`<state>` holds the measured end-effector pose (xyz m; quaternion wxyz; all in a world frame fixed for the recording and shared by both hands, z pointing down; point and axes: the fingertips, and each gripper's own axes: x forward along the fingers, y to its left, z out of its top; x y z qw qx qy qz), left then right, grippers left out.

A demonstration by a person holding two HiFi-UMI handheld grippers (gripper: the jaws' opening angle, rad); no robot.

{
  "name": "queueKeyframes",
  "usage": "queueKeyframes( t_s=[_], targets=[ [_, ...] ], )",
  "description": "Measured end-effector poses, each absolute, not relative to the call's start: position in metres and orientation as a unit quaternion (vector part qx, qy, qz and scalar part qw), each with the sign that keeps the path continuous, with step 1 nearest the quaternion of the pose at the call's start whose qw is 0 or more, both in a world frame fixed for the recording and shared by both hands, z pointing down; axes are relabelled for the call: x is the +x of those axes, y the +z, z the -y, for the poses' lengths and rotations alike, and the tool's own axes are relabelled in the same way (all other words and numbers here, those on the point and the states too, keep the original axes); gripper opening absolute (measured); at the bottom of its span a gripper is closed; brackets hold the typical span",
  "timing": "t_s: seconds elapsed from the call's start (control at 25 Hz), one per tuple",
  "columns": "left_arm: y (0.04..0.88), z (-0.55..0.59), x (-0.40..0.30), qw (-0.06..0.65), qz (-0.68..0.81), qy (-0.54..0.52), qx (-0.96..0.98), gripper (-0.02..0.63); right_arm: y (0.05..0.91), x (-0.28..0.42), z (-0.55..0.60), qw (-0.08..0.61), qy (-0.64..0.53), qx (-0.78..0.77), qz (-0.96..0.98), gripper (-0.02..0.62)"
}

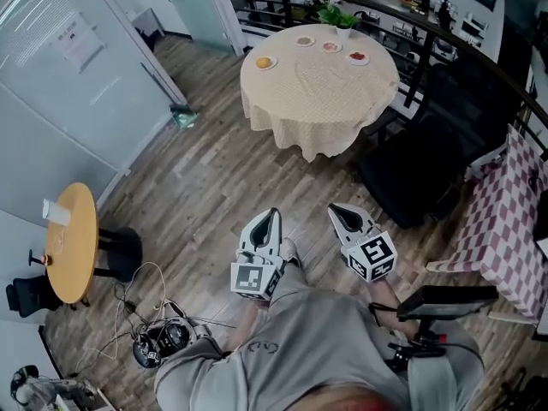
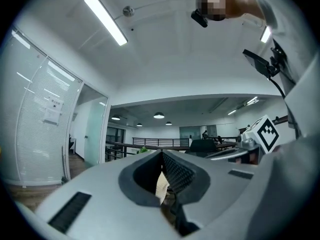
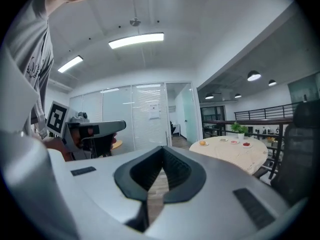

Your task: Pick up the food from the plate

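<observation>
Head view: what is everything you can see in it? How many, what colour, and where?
round table: one, cream cloth, top middle
plates: four, pale, with food, on the table's far side
potted plant: one, green, table's far edge
chair: one, black, right of the round table
small table: one, yellow-brown, left edge
white object: one, on the small table, too small to name
checked cloth: one, red and white, right edge
cables: a tangle, dark, floor at bottom left
floor: brown wood planks
left gripper: one, grey, jaws together, empty, bottom middle
right gripper: one, grey, jaws together, empty, beside it
</observation>
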<state>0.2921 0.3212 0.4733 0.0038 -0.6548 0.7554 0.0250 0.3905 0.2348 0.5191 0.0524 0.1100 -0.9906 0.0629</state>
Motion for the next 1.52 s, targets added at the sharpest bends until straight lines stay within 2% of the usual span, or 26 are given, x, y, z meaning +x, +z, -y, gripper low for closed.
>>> queueKeyframes(
  t_s=[0.28, 0.72, 1.04, 1.32, 1.52],
  targets=[
    [0.482, -0.282, 0.213, -0.014, -0.740, 0.029, -0.672, 0.009, 0.524, 0.296, -0.211, 0.077, 0.065, 0.097, 0.990, 0.006],
    [0.485, -0.234, 0.102, -0.017, -0.711, 0.033, -0.702, 0.009, 0.514, 0.196, -0.179, 0.101, 0.067, 0.113, 0.986, 0.006],
    [0.500, -0.225, 0.059, -0.026, -0.692, 0.035, -0.720, 0.009, 0.518, 0.159, -0.182, 0.099, 0.072, 0.142, 0.982, 0.006],
    [0.519, -0.222, 0.060, -0.024, -0.666, 0.022, -0.745, 0.009, 0.526, 0.171, -0.161, 0.122, 0.079, 0.188, 0.971, 0.006],
    [0.530, -0.232, 0.055, -0.050, -0.680, 0.036, -0.731, 0.009, 0.541, 0.171, -0.164, 0.134, 0.095, 0.193, 0.967, 0.006]
  ],
)
